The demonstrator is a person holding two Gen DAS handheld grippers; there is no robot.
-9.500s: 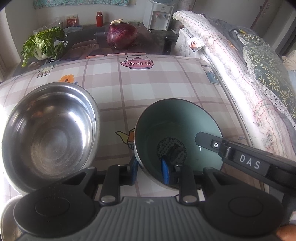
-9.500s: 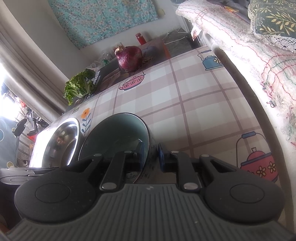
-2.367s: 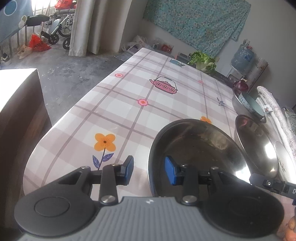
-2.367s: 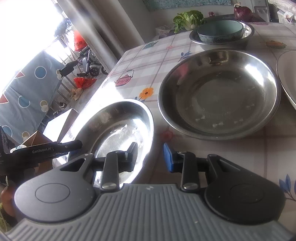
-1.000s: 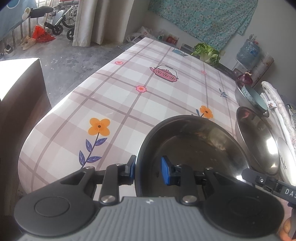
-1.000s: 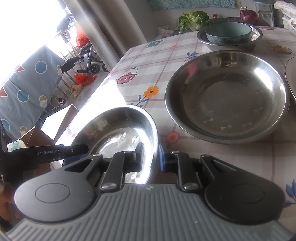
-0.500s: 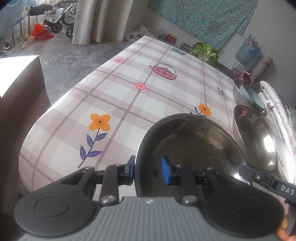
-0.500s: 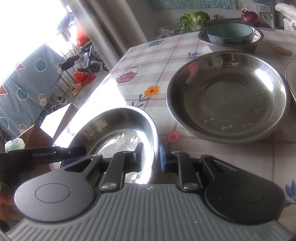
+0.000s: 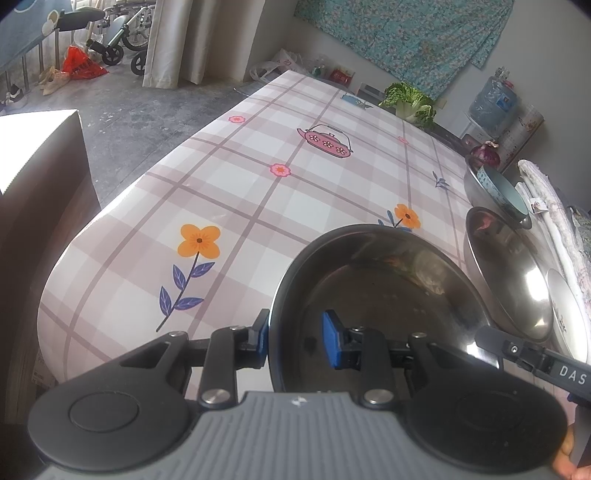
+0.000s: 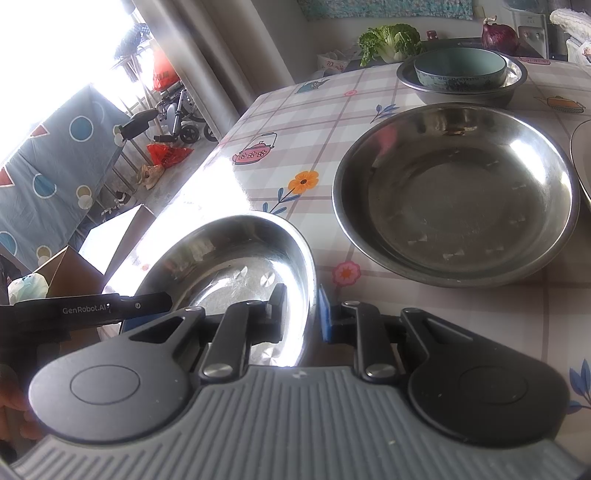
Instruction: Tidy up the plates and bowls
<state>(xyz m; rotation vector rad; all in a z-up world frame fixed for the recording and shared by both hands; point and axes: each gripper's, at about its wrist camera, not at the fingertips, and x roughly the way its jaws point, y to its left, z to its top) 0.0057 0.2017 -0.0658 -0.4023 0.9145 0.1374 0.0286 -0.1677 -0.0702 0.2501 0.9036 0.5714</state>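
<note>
A small steel bowl (image 9: 380, 295) is held between both grippers. My left gripper (image 9: 295, 334) is shut on its left rim; my right gripper (image 10: 301, 308) is shut on its right rim (image 10: 308, 273). The bowl looks lifted slightly above the tablecloth. A large steel bowl (image 10: 458, 192) sits to the right of it, also in the left wrist view (image 9: 506, 269). Further back a teal bowl (image 10: 460, 68) sits nested inside another steel bowl (image 10: 461, 90). A white plate edge (image 9: 567, 314) shows at the far right.
The table (image 9: 258, 192) has a checked cloth with flowers and teapots; its left edge drops to the floor. A cabbage (image 10: 389, 40) and a red onion (image 10: 498, 35) lie at the far end. A folded blanket (image 9: 561, 229) runs along the right side.
Both grippers closed on the small steel bowl's rims and have raised it slightly. The view shifted a little toward the large bowl.
</note>
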